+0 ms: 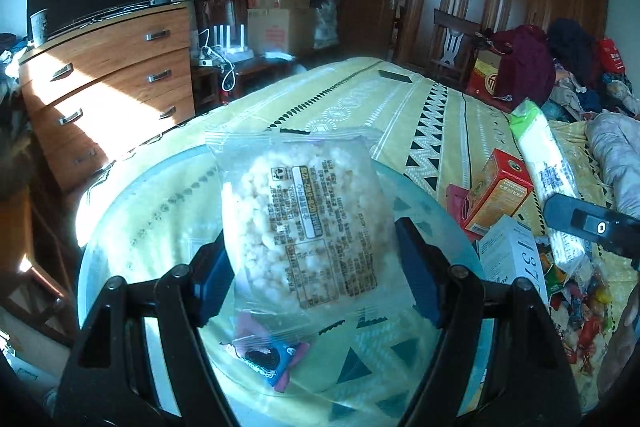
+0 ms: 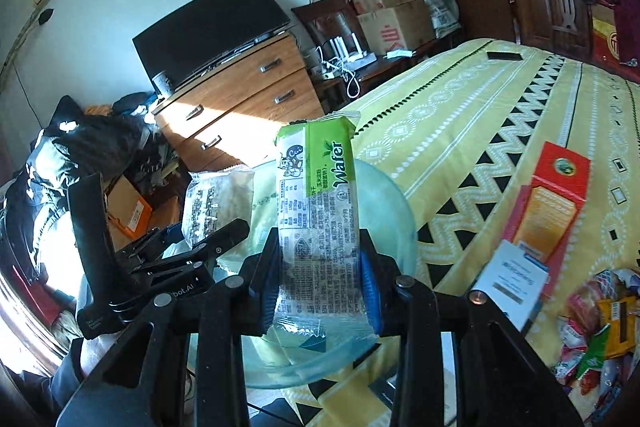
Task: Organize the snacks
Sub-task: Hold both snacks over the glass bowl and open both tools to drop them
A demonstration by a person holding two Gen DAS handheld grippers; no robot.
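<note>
My left gripper [image 1: 314, 279] is shut on a clear bag of puffed rice snack [image 1: 304, 215] and holds it above a clear glass bowl [image 1: 132, 211] on the bed. A small Oreo pack [image 1: 268, 359] lies in the bowl. My right gripper [image 2: 320, 287] is shut on a green wafer pack [image 2: 316, 211] and holds it over the same bowl [image 2: 384, 203]. In the right wrist view the left gripper [image 2: 192, 259] with its rice bag [image 2: 216, 203] is to the left. The wafer pack [image 1: 540, 171] also shows at the right of the left wrist view.
The bed has a yellow patterned sheet [image 1: 360, 103]. An orange box [image 1: 496, 191], a white box [image 1: 508, 255] and a heap of small sweets [image 2: 600, 327] lie to the right of the bowl. A wooden dresser [image 1: 104, 75] with a TV stands to the left.
</note>
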